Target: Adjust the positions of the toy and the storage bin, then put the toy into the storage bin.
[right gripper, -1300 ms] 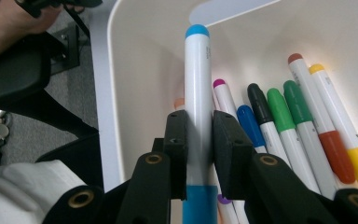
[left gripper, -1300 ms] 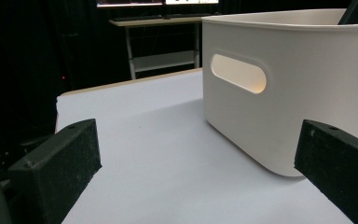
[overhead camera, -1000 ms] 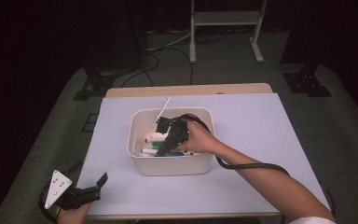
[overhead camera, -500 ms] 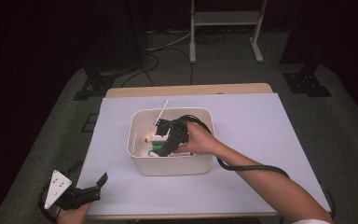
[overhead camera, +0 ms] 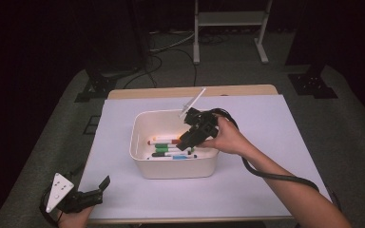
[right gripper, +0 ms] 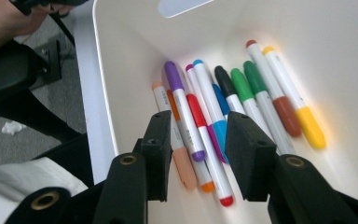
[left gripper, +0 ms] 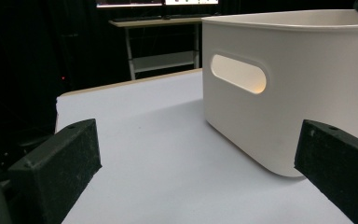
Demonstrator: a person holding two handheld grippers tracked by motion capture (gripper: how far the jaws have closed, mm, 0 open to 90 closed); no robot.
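While the left gripper [overhead camera: 92, 192] rests wide, the right gripper's [right gripper: 198, 140] fingers — just opening, empty — hover over markers [right gripper: 216, 107].

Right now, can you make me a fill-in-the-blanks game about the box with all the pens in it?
1. The markers lie inside a white ____.
2. The right hand-held gripper hangs over the markers with its jaws ____.
3. The left hand-held gripper rests near the table's ____ corner.
4. The marker farthest right in the right gripper view has a ____ cap.

Missing words: bin; open; front left; yellow
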